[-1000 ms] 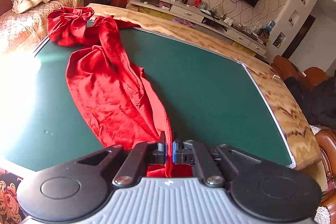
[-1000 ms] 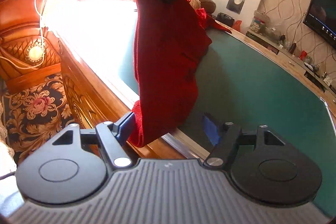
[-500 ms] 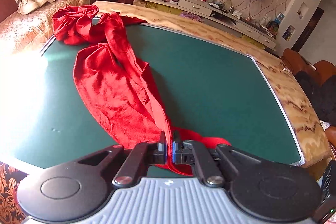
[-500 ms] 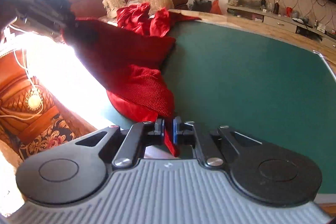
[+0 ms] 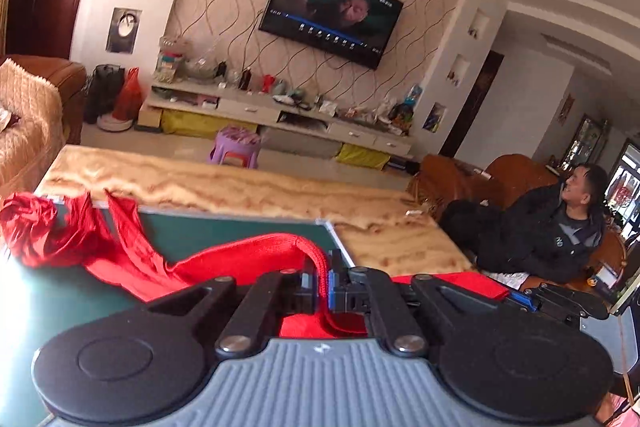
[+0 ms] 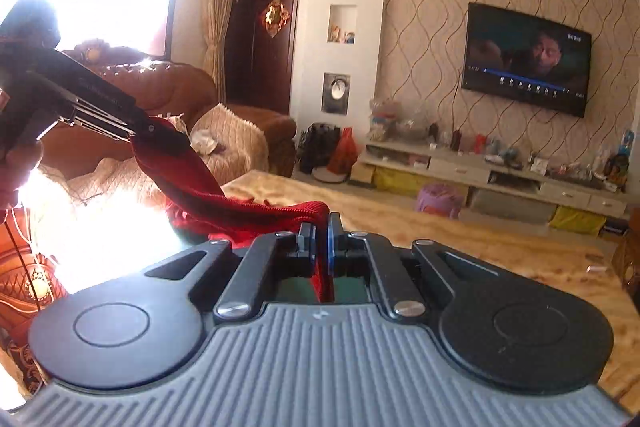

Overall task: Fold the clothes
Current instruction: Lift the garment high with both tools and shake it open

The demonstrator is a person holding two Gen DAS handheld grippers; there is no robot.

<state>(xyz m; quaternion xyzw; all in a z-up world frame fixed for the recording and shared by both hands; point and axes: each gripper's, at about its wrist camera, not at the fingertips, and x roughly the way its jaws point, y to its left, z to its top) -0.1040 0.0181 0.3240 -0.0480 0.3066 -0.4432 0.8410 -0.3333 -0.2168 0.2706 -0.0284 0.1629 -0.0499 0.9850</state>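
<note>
A red knit garment [image 5: 120,255] trails from the green table top [image 5: 208,231] up to both grippers. My left gripper [image 5: 322,279] is shut on its ribbed hem. My right gripper [image 6: 320,239] is shut on another part of the same hem [image 6: 256,211], which stretches taut up to the left gripper [image 6: 160,135] seen at the left of the right wrist view. The right gripper's tip [image 5: 524,297] shows at the right of the left wrist view, holding red cloth. The rest of the garment bunches at the table's far left.
The table has a wide marbled wooden rim [image 5: 240,187]. A seated man [image 5: 560,227] is at the right. Sofas [image 6: 180,99] stand at the left, a TV cabinet [image 6: 500,171] and purple stool [image 5: 236,147] beyond the table.
Both grippers have lifted and tilted up, so the views now look across the room. The hem is pulled taut between them and more cloth has left the table.
</note>
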